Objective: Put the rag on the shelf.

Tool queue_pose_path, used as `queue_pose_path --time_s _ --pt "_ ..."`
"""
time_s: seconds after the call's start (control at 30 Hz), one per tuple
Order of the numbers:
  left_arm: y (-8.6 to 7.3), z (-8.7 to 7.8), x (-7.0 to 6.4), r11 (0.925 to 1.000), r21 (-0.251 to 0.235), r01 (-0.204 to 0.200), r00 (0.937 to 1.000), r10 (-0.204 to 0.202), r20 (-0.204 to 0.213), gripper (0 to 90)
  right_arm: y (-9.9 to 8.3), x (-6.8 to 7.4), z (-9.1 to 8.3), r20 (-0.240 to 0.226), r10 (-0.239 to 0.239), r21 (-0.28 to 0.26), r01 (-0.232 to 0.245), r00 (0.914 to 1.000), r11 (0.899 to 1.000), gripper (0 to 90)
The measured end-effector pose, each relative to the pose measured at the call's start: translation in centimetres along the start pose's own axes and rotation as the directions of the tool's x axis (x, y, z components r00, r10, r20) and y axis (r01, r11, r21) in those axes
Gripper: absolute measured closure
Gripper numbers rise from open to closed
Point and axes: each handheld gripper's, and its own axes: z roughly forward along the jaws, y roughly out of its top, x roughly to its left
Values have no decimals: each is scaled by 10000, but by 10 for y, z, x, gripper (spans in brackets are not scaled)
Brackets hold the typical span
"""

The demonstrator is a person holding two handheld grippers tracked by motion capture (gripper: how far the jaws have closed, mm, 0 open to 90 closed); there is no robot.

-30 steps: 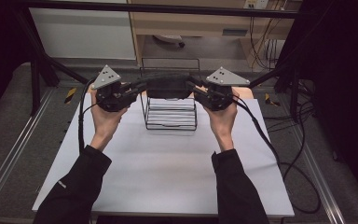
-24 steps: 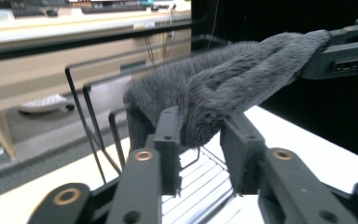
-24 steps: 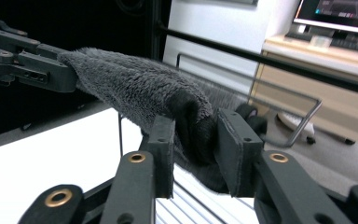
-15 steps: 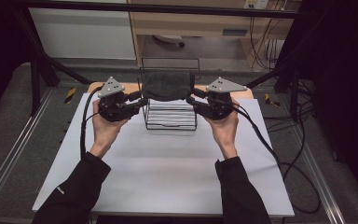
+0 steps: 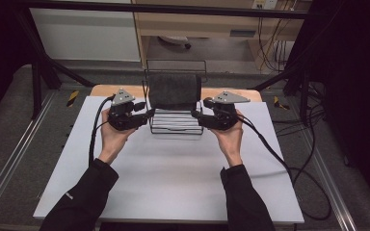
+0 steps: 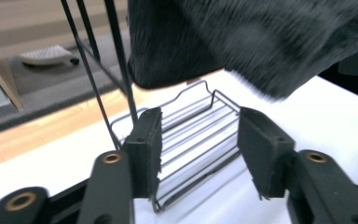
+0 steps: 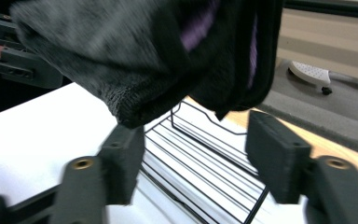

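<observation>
one towel [image 5: 174, 90], one wire rack [image 5: 176, 122], two tools

A white table [image 5: 168, 178] stands on grey floor [image 5: 9, 120]; black cables [image 5: 274, 48] hang beyond it, and yellow-black tape [image 5: 72, 97] marks the floor.

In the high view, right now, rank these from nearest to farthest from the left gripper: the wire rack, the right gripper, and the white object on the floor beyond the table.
1. Wire rack: right beside the left gripper, at table centre.
2. Right gripper: across the rack, on its far side.
3. White object: on the floor beyond the table's far edge, farthest.
</observation>
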Motion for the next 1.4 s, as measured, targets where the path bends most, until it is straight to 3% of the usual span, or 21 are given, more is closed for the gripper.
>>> queue_pose_path --time_s 0.3,0.53,0.83,1.03,1.4 --pt "-16 4 5 9977 662 142 9993 -165 342 289 -18 -8 0 -329 446 150 -442 9985 9989 118" --pt "-29 -9 11 9952 979 55 9995 -86 311 169 -23 -11 -15 -825 614 252 -595 9947 9979 35" --pt "-55 -26 17 9937 1117 135 9976 -209 655 101 -41 -19 -38 -1025 1032 326 -1003 9894 9944 7" --pt "-76 -40 19 9939 1093 171 9972 -249 699 100 -56 -19 -50 -1111 952 458 -906 9892 9948 6" --pt "-122 -57 18 9899 1416 60 9969 -171 772 102 -101 -16 -63 -1224 1087 1040 -962 9865 9899 5"
